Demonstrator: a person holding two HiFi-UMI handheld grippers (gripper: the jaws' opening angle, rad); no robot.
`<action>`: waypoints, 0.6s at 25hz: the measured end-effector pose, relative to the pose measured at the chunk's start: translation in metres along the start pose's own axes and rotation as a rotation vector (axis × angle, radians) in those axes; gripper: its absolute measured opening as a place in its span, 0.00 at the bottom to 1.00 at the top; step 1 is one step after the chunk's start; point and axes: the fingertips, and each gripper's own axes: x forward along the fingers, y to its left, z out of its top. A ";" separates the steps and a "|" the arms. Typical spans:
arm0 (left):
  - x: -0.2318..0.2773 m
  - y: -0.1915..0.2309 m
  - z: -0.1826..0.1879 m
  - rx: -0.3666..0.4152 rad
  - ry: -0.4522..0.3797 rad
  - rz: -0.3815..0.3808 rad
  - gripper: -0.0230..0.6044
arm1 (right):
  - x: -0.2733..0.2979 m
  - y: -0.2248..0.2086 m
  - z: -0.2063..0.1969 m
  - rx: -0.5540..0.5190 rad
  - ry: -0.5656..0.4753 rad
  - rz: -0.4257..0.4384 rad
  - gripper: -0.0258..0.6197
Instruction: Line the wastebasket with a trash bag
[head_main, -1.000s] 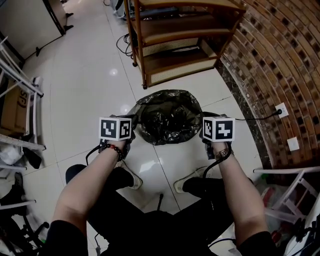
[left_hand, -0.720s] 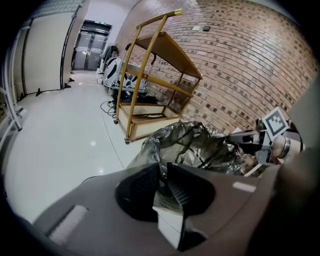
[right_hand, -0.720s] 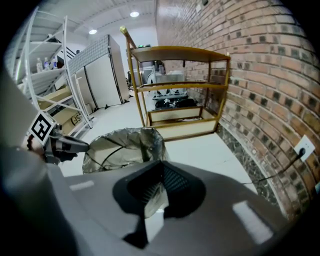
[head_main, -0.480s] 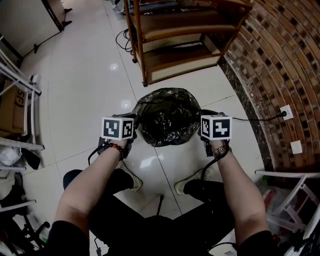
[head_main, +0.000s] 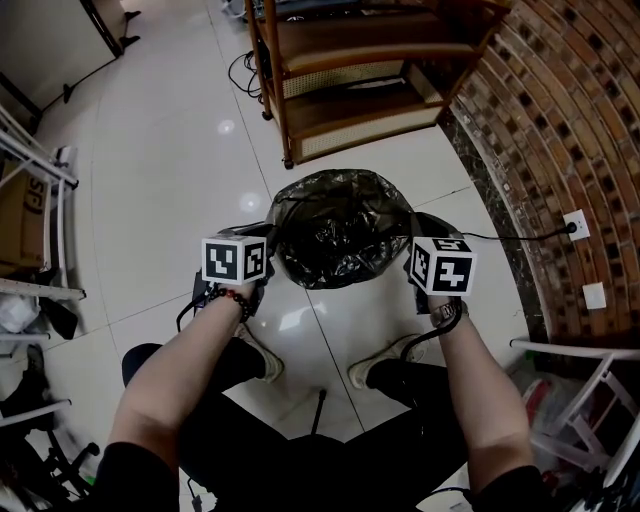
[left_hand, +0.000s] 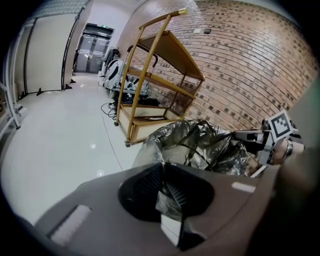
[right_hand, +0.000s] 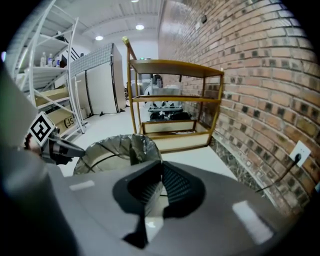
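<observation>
Left hand-held gripper (left_hand: 164, 172), jaws just closing, pinches trash bag (left_hand: 200, 145) (unseen from head view).

Left gripper (head_main: 266, 234), right gripper (head_main: 414, 228) seemingly pinch trash bag (head_main: 340, 205).

Left tool (left_hand: 162, 172), right tool (right_hand: 161, 172): grey shells, black ribbed pads (left_hand: 145, 185), black-and-white marker cubes (head_main: 235, 260). Beaded bracelet (head_main: 228, 296) behind left, watch (head_main: 447, 312) behind right.

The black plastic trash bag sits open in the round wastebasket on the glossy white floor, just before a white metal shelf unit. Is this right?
No. The shelf unit beyond the black plastic trash bag is brown wood, not white metal, as the head view shows. The rest holds.
</observation>
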 end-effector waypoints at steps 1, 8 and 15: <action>0.002 0.000 -0.002 -0.001 0.010 -0.002 0.08 | 0.001 -0.001 -0.005 0.005 0.010 0.000 0.06; 0.013 0.002 -0.013 -0.015 0.064 -0.011 0.08 | 0.027 0.008 -0.041 0.052 0.132 0.072 0.12; 0.021 0.004 -0.024 -0.035 0.100 -0.042 0.21 | 0.046 0.021 -0.062 0.099 0.206 0.130 0.25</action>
